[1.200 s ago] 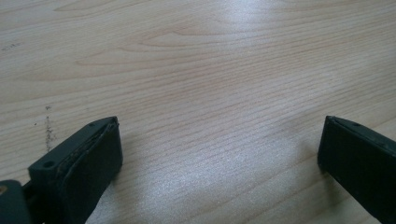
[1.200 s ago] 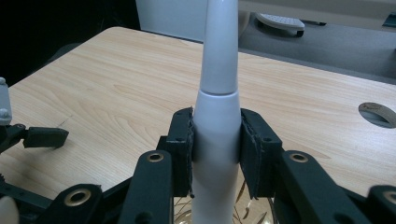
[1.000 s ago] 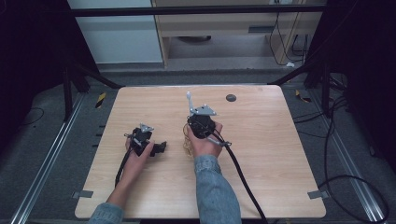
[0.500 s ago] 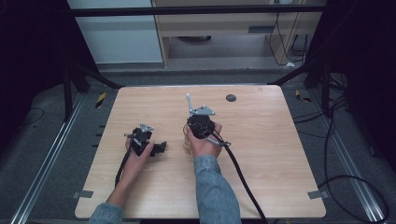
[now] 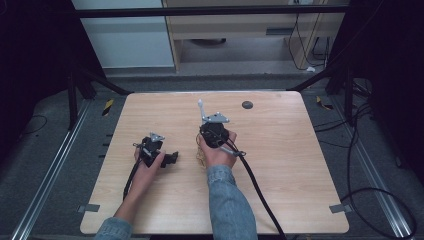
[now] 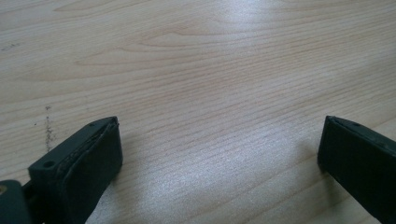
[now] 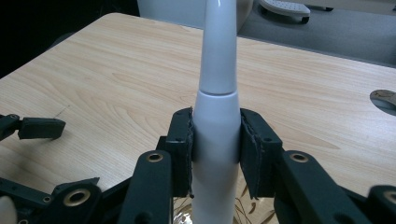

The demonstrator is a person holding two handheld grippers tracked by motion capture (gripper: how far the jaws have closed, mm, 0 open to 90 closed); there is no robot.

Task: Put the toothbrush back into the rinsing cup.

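Observation:
A white tapered handle (image 7: pixel 217 107), like an electric toothbrush body, stands nearly upright between the jaws of my right gripper (image 7: pixel 215 135), which is shut on it. In the high view this gripper (image 5: pixel 206 123) is at the table's middle, and the white handle (image 5: pixel 201 107) points away from the person. My left gripper (image 5: pixel 173 158) rests low on the table to the left, open, its jaws pointing right. Its own view shows the gripper (image 6: pixel 219 140) with bare wood between the wide-apart jaws. One of its fingers (image 7: pixel 39 127) appears in the right gripper view.
The wooden table (image 5: pixel 280 165) has a small dark round disc (image 5: pixel 247 104) near its far edge, also seen as a disc (image 7: pixel 385 98) at right. A clear, gold-patterned piece (image 7: pixel 245 210) lies under the right gripper. Black cables trail toward the near edge.

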